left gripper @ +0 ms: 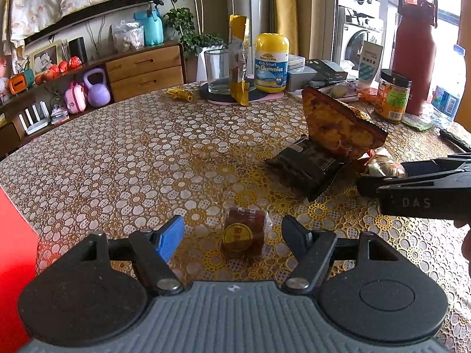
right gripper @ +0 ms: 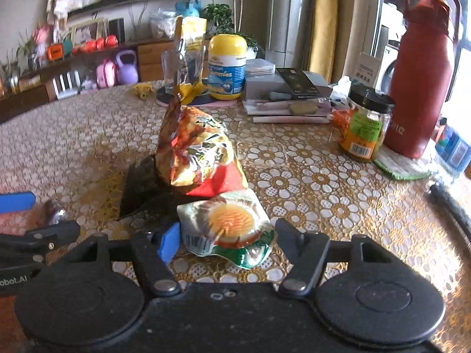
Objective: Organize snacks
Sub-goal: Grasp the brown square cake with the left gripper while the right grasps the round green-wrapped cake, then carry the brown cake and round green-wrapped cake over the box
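Observation:
A small brown wrapped snack (left gripper: 243, 235) lies on the table between the open fingers of my left gripper (left gripper: 232, 235), which do not touch it. A black snack packet (left gripper: 306, 167) lies further right with an orange chip bag (left gripper: 338, 123) standing on it. My right gripper (right gripper: 226, 238) is open around a white and green packet with an egg picture (right gripper: 229, 229), which lies flat on the table. The chip bag (right gripper: 197, 150) and black packet (right gripper: 147, 188) lie just beyond it. The right gripper also shows in the left wrist view (left gripper: 412, 182).
The flower-patterned table (left gripper: 132, 153) carries a glass (left gripper: 217, 70), a yellow gummies bottle (left gripper: 270, 61), a jar (right gripper: 365, 126), a red flask (right gripper: 421, 70), boxes and papers along the far side. A red object (left gripper: 14, 250) is at the left edge.

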`<action>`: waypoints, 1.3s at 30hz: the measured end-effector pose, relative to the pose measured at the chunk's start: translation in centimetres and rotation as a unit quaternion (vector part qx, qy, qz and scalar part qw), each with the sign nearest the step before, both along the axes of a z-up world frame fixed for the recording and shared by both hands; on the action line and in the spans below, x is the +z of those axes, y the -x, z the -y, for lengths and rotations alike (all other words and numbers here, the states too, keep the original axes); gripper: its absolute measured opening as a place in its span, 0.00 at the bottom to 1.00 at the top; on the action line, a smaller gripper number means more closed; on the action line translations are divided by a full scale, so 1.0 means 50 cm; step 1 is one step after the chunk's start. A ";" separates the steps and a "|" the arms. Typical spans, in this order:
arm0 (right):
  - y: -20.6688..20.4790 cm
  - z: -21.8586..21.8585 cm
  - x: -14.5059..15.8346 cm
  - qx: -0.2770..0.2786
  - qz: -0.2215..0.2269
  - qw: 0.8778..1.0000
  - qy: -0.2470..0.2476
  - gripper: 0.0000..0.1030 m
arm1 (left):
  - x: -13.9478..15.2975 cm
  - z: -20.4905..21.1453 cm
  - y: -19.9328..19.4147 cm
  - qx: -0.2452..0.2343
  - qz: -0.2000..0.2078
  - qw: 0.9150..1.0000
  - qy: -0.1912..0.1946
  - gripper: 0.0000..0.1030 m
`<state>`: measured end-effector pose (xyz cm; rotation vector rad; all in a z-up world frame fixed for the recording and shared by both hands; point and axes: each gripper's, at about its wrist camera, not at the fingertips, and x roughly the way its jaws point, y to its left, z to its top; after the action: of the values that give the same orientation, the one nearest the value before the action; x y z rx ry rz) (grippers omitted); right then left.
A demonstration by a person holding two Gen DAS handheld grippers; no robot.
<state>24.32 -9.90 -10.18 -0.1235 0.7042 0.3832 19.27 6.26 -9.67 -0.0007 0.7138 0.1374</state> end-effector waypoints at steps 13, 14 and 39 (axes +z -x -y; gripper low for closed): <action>0.029 0.034 -0.002 -0.017 0.000 0.999 -0.034 0.58 | -0.004 0.006 0.002 -0.011 -0.003 1.000 0.003 0.32; 0.033 0.036 -0.002 -0.019 0.001 0.999 -0.035 0.58 | -0.003 0.007 0.004 -0.014 -0.003 1.000 0.002 0.32; 0.269 0.107 0.044 -0.029 0.006 0.997 -0.070 0.58 | 0.094 0.049 0.255 -0.016 0.049 0.998 0.021 0.31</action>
<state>10.87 -15.26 -7.99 0.0259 0.6652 0.3752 6.50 3.83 -4.99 -0.0364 0.6176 0.0905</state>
